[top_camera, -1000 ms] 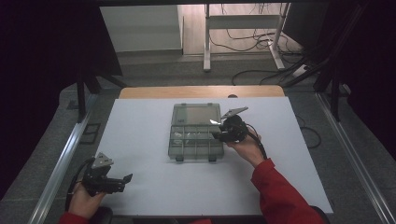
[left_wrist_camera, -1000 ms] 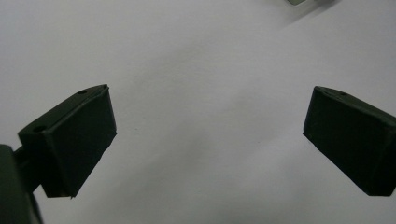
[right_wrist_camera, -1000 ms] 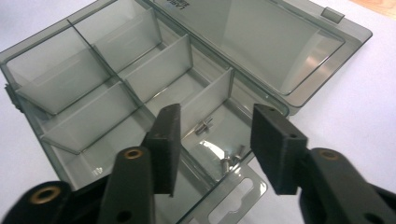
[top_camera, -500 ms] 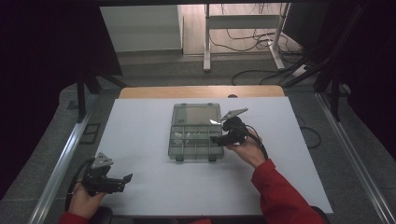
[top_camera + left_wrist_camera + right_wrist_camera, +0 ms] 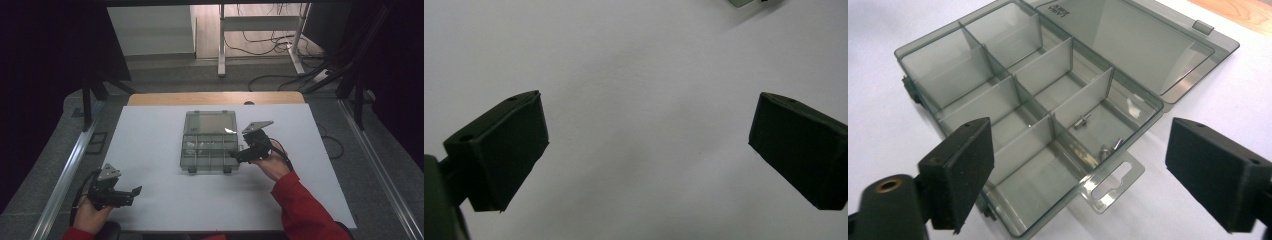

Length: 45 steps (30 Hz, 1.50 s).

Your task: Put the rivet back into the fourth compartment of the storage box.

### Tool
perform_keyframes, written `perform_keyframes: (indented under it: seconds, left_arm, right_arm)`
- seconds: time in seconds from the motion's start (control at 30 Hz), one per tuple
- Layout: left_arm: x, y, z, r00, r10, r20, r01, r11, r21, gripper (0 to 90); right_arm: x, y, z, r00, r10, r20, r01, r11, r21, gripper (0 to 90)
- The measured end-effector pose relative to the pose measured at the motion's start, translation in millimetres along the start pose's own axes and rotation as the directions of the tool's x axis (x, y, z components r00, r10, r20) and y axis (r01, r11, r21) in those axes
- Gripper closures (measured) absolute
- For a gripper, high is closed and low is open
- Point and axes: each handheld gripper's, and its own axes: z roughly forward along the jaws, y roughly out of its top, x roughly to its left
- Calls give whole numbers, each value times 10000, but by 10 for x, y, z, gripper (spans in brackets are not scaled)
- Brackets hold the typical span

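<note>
My right gripper (image 5: 239, 153) sits at the right edge of the clear compartment box (image 5: 209, 148), and its jaws have just been opening — they stand wide now with nothing between the pads. In the right gripper view the box (image 5: 1013, 95) lies straight ahead of that gripper (image 5: 1078, 175), just past the tips, its hang tab (image 5: 1113, 182) nearest me and its lid (image 5: 1138, 45) folded flat beyond. That close view gives what the high view cannot: a few small metal screws (image 5: 1098, 145) lying in the compartment nearest my jaws.

My left gripper (image 5: 136, 190) is well apart from the box, near the table's (image 5: 150, 135) front left corner. Its jaws gape wide too, empty, over bare white tabletop (image 5: 634, 75) in the left gripper view (image 5: 646, 145).
</note>
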Motion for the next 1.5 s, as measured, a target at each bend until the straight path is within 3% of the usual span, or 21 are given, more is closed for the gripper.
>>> perform_keyframes:
  seconds: [0.3, 0.57, 0.77, 1.07, 1.5]
  left_arm:
    - [0, -3, -3, 10000, -43, 12, 43, 10000, -28, 28]
    - [-2, 0, -2, 10000, 11, 2, -11, 10000, -15, 28]
    - [-2, 0, -2, 10000, 0, 4, 0, 10000, -21, 29]
    - [-2, 0, 0, 10000, 5, 6, -5, 10000, -20, 28]
    - [-4, 0, -2, 10000, 22, 9, -22, 10000, -25, 29]
  right_arm:
    - [52, -77, -12, 9998, -106, -152, 108, 9998, 155, 81]
    - [112, -148, -105, 9991, -121, -416, 119, 9999, -35, 62]
    - [137, -180, -160, 10000, -49, 23, 49, 9999, -163, 2]
    - [134, -236, -252, 10000, -22, -20, 22, 9999, -141, 0]
    - [194, -323, -313, 9992, -382, 73, 383, 9992, -87, 0]
